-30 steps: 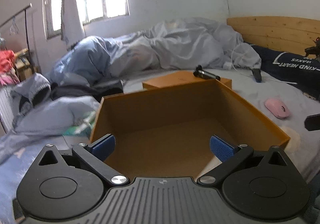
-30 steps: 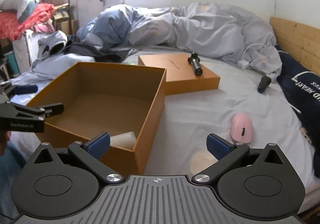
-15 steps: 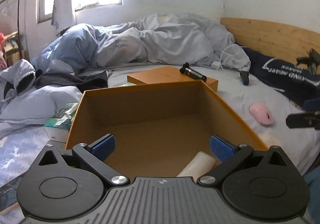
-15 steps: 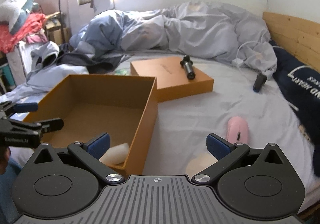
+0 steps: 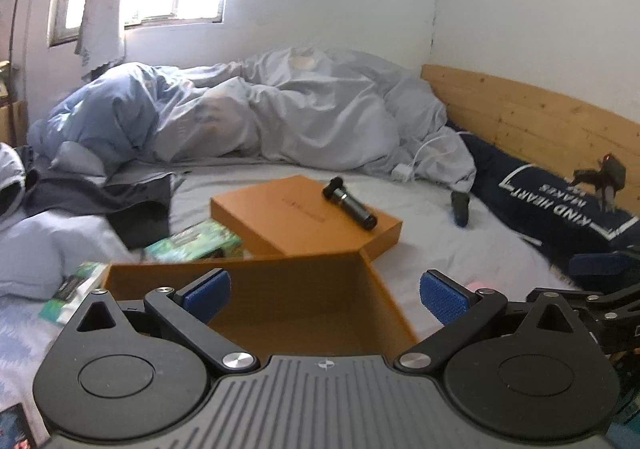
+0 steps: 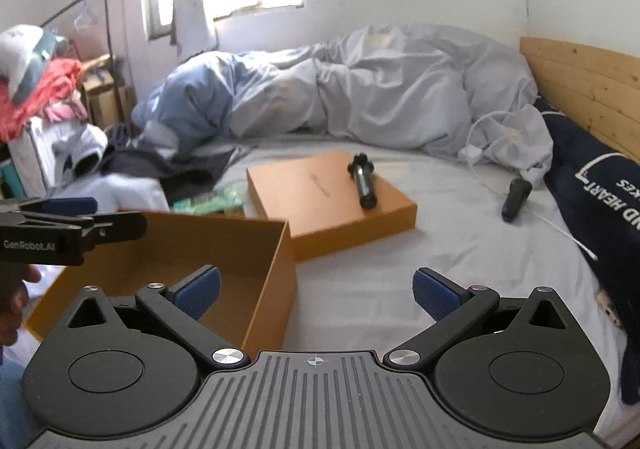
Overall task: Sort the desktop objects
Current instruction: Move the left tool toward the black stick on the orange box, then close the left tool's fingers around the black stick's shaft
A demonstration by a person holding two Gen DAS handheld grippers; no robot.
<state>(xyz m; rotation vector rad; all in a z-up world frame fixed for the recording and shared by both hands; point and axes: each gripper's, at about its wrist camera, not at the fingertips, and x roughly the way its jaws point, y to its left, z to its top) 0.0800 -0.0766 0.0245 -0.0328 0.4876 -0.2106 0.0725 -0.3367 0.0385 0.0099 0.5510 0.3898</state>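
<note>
An open orange box (image 5: 304, 305) (image 6: 200, 249) lies on the bed in front of both grippers. Its flat orange lid (image 5: 304, 217) (image 6: 324, 201) lies behind it with a black cylinder (image 5: 350, 203) (image 6: 363, 181) on top. A small dark handle-shaped object (image 5: 460, 207) (image 6: 516, 199) lies on the sheet to the right. A sliver of the pink mouse (image 5: 476, 285) shows beside the left gripper's right finger. My left gripper (image 5: 324, 295) is open and empty above the box. My right gripper (image 6: 316, 291) is open and empty over the box's right wall.
A crumpled grey duvet (image 5: 280, 113) fills the back of the bed. A navy pillow (image 5: 560, 205) and a wooden headboard (image 5: 532, 117) are on the right. Green packets (image 5: 192, 243) lie left of the lid. Clothes (image 6: 36, 89) are piled at far left.
Both grippers have risen and tilted up, so the box sits lower in view and its white contents and most of the pink mouse have dropped out of sight. Both stay open.
</note>
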